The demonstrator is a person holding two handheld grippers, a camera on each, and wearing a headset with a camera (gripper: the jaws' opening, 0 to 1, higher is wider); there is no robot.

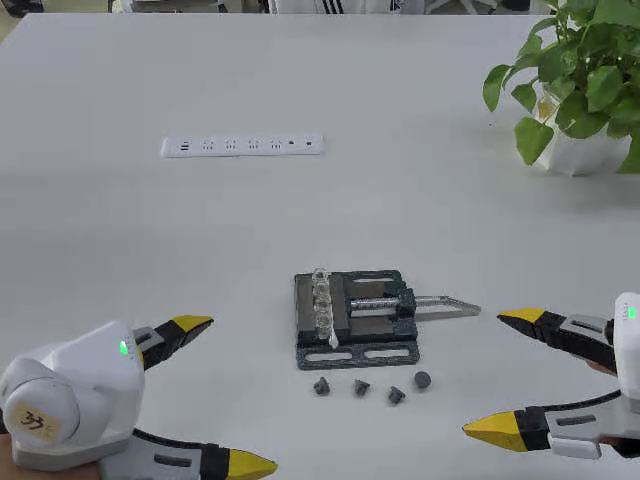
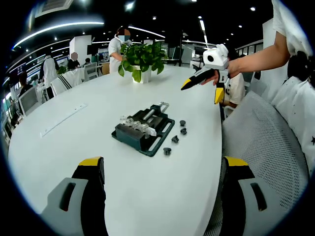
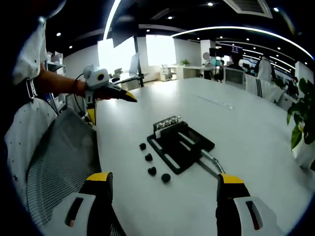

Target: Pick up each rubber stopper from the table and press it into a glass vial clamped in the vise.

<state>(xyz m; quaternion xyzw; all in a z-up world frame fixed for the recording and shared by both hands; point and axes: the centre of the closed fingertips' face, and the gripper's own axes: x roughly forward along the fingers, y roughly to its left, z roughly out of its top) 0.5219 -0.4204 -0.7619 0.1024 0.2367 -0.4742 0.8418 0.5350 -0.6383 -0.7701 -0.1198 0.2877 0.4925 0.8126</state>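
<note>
1. Two grippers hang over the near edge of the table [image 1: 120, 230], one on each side of the work. Neither touches anything.
2. The left gripper [image 1: 238, 392] is at the lower left in the head view. Its two yellow-tipped jaws are spread wide with nothing between them.
3. The right gripper [image 1: 486, 373] is at the lower right. Its two jaws are also wide apart and empty, and the tips point in toward the vise.
4. One dark vise [image 1: 355, 320] stands flat on the table between the grippers, a little further from the person than they are. Its single metal handle [image 1: 445, 303] sticks out toward the right gripper.
5. A row of glass vials [image 1: 323, 300] stands upright, clamped along the left end of the vise. They look like about four, but the clear glass blurs together, so I cannot give an exact count. None has a stopper in it as far as the views show.
6. Four dark rubber stoppers lie loose on the table just in front of the vise, in a rough line and apart from one another: the first [image 1: 321, 386], the second [image 1: 361, 386], the third [image 1: 396, 394] and the fourth [image 1: 422, 379].
7. One white power strip [image 1: 243, 146] lies well beyond the vise, toward the left.
8. One leafy plant [image 1: 575, 70] in a white pot [image 1: 575, 150] stands at the far right.
</note>
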